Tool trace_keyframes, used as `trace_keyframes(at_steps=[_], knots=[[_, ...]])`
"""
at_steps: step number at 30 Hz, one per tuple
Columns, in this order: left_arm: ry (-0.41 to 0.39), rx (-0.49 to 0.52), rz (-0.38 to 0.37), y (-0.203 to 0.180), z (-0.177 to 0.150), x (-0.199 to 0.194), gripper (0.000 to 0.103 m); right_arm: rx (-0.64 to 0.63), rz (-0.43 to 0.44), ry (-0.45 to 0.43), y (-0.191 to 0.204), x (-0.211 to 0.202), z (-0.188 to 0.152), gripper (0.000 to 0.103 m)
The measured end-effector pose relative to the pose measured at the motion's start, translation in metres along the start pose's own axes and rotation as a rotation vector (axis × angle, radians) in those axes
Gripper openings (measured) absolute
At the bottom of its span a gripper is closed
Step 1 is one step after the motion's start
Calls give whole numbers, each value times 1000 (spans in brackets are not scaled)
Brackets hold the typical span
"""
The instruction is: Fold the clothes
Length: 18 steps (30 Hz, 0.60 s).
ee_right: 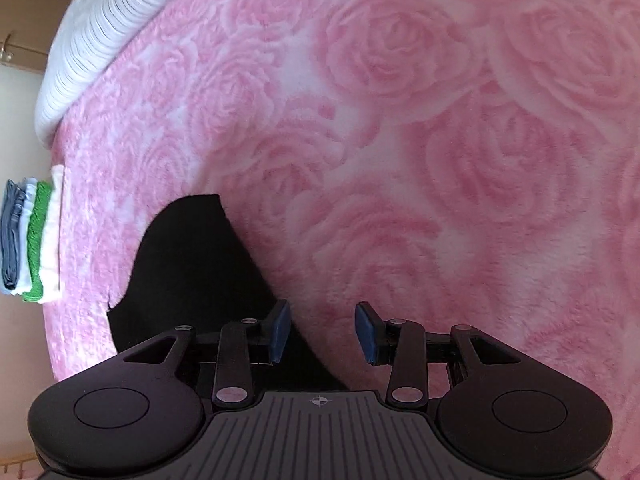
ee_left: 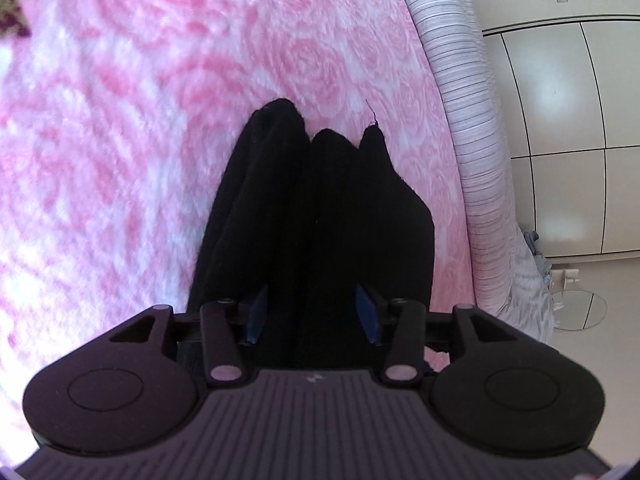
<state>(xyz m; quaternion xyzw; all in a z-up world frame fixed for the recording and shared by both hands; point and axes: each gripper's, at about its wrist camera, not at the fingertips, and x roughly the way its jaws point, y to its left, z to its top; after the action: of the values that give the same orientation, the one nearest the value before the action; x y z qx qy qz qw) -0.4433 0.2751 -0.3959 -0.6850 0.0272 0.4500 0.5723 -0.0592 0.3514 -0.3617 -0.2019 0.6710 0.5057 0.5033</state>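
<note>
A black garment (ee_left: 320, 208) lies bunched in folds on the pink rose-patterned blanket (ee_left: 140, 120). My left gripper (ee_left: 314, 312) has its blue pads (ee_left: 366, 308) on either side of a thick fold of it, with the cloth filling the gap. In the right wrist view a part of the black garment (ee_right: 192, 272) lies to the left on the blanket (ee_right: 440, 160). My right gripper (ee_right: 323, 332) is open and empty over the blanket, its left pad at the garment's edge.
A stack of folded clothes (ee_right: 32, 240), grey, white and green, sits at the blanket's left edge. A striped white bed edge (ee_left: 468, 120) borders the blanket. White wardrobe doors (ee_left: 560, 120) stand beyond it. A dark floral cloth (ee_left: 16, 12) shows at the top left.
</note>
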Motion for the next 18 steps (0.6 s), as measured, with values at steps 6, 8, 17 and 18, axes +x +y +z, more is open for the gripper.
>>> trace_keyframes(at_steps=[6,8,17,18], knots=[[-55,137,-47,-18,-9,-16,15,-115,-33,17,20,10,-9,39],[-80,158,-32,-19,-13,-31,15,-219,-50,15,37,7,-16,39],[-105,172,-18,3,-8,-45,15,-620,-197,-82,93,15,-70,39],[-103,191,-24,2,-7,-43,15,-661,-217,-102,96,15,-75,39]])
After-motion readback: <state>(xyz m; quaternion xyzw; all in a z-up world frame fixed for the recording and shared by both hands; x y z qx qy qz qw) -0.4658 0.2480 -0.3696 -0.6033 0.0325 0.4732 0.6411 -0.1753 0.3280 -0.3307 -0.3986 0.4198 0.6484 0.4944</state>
